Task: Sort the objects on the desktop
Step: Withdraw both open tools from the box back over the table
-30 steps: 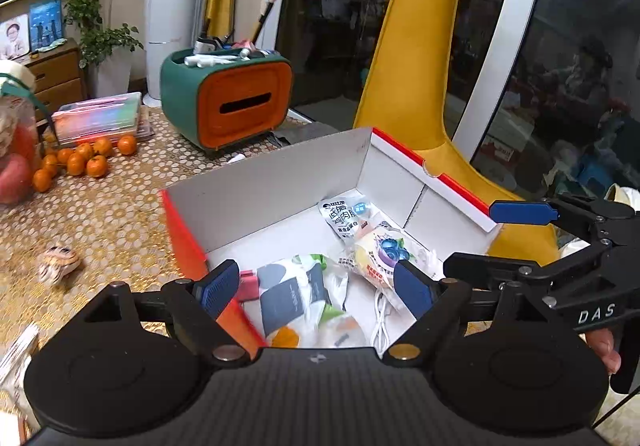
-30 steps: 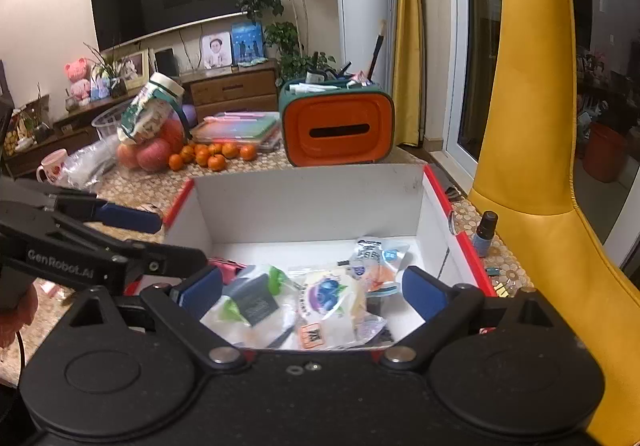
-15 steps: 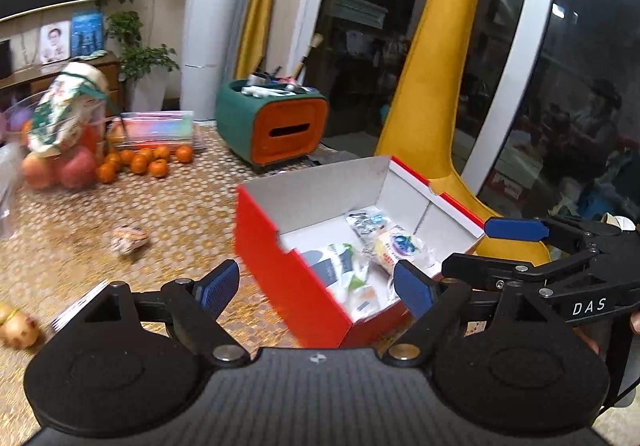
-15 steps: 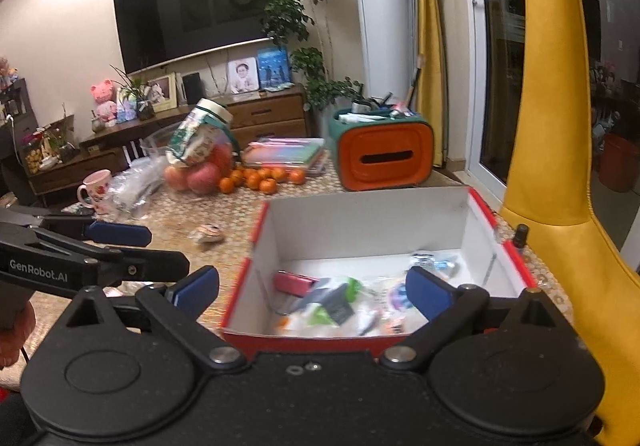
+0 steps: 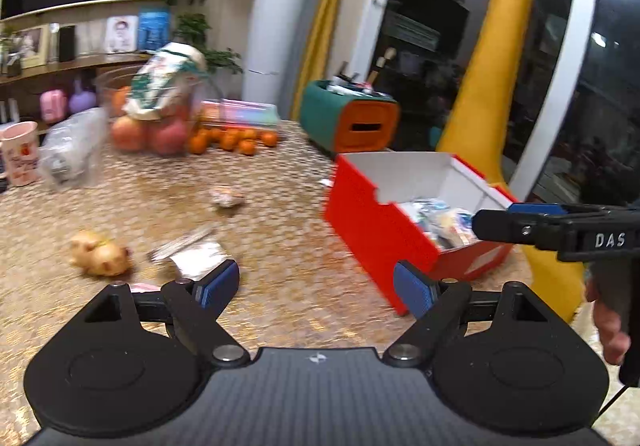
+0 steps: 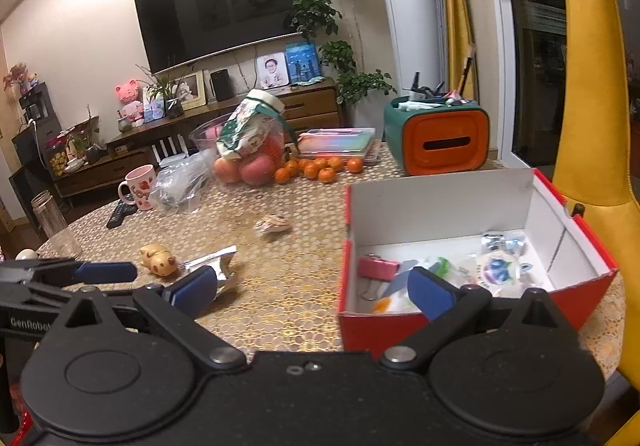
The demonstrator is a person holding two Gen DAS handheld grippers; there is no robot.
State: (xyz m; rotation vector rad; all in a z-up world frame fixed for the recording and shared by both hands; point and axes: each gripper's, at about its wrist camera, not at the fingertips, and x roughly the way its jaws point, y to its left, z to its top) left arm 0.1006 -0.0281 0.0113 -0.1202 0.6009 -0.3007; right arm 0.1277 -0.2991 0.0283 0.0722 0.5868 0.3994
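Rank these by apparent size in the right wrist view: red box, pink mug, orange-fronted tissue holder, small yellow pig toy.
1. red box
2. orange-fronted tissue holder, though it stands farther off
3. pink mug
4. small yellow pig toy; nearer than the mug, so that order is unsure.

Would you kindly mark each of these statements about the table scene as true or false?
1. The red box holds several packets. True.
2. The left tool grips the silver packet. False: its pads are apart with nothing between them.
3. The small oranges lie inside the red box. False: they lie on the table near the apples.
4. The pink mug stands upright. True.
5. The right tool holds a pink item. False: it is empty.
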